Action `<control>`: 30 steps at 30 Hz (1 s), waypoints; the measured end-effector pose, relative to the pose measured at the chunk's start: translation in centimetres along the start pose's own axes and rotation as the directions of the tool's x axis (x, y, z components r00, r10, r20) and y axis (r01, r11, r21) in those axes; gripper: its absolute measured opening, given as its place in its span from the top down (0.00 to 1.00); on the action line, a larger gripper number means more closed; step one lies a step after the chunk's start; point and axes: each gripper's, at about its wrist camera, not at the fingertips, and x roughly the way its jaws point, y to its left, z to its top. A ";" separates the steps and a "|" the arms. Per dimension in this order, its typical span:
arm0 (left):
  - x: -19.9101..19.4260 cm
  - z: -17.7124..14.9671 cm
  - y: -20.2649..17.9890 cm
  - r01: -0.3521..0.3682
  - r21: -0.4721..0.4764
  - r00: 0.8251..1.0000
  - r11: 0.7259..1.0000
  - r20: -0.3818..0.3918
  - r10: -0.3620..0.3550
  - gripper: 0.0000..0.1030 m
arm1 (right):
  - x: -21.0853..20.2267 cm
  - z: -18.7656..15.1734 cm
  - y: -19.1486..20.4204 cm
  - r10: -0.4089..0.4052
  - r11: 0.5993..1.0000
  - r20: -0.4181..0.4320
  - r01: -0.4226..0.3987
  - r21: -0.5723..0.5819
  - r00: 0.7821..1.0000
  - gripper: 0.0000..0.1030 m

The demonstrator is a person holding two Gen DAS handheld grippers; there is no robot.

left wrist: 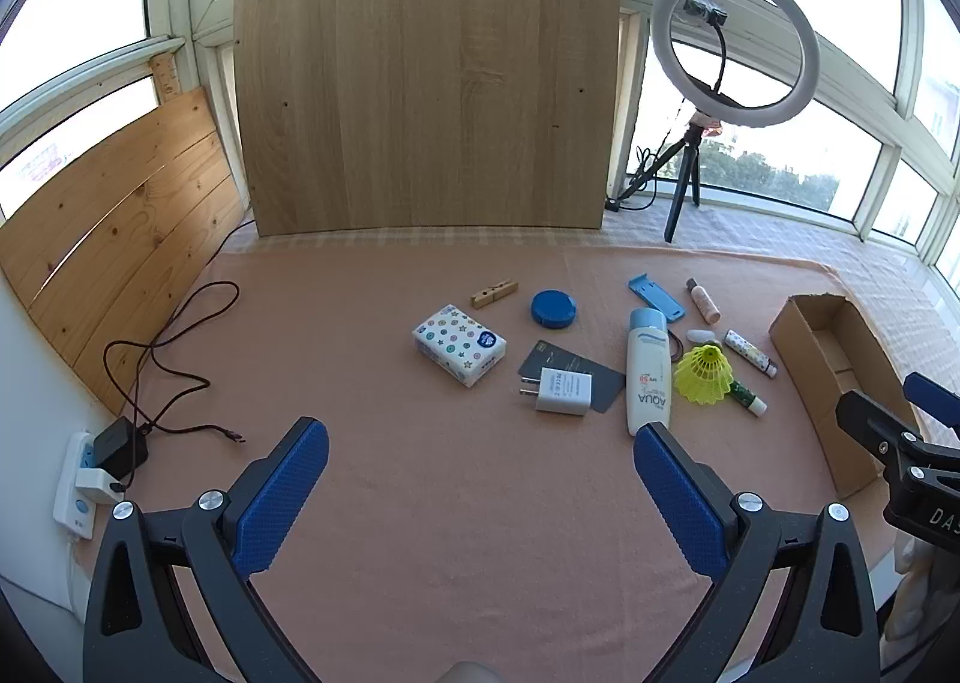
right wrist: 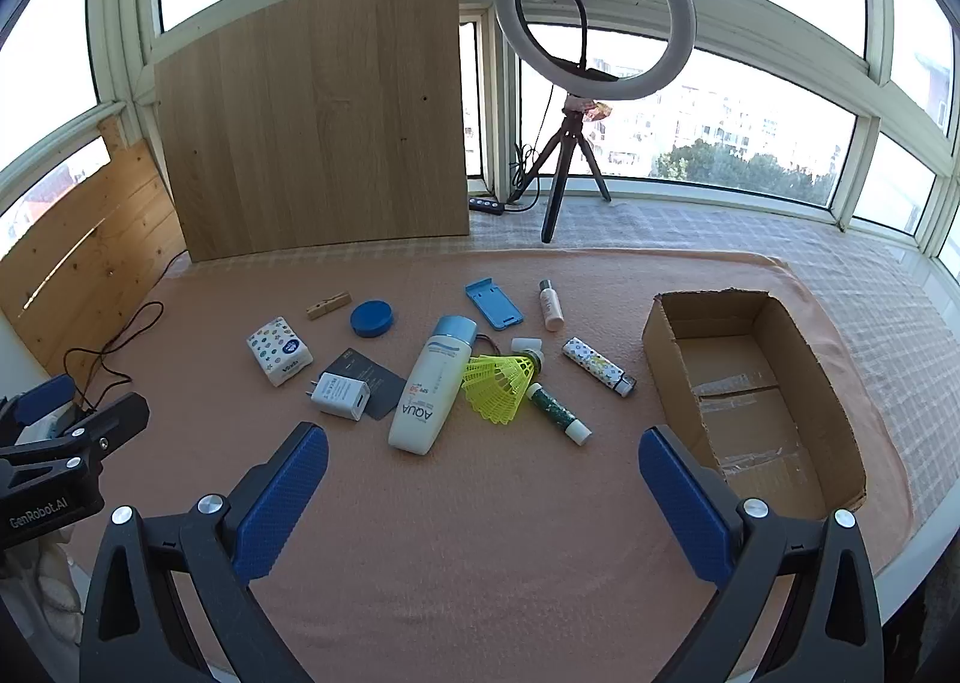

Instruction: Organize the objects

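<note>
Reading "AQUA" on white sunscreen bottle (right wrist: 427, 392), "GenRobot.AI" on left gripper (left wrist: 480, 458), right gripper (right wrist: 483, 461), both jaws wide apart, empty

Scattered items beside cardboard box (left wrist: 804, 350)

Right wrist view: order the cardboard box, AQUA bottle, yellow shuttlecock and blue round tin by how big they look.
1. cardboard box
2. AQUA bottle
3. yellow shuttlecock
4. blue round tin

The tin lies farther from the camera, so its last place is less sure.
</note>
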 end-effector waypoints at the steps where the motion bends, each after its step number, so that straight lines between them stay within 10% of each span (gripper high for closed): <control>1: 0.1 0.1 0.0 0.000 0.001 1.000 1.000 0.000 0.000 0.00 | 0.1 0.1 0.0 0.003 1.000 -0.001 -0.003 -0.004 1.000 0.01; 30: 1.3 1.0 -0.4 0.004 0.003 1.000 1.000 -0.007 -0.004 0.00 | 1.1 0.8 0.2 0.016 0.999 -0.013 -0.017 -0.035 1.000 0.01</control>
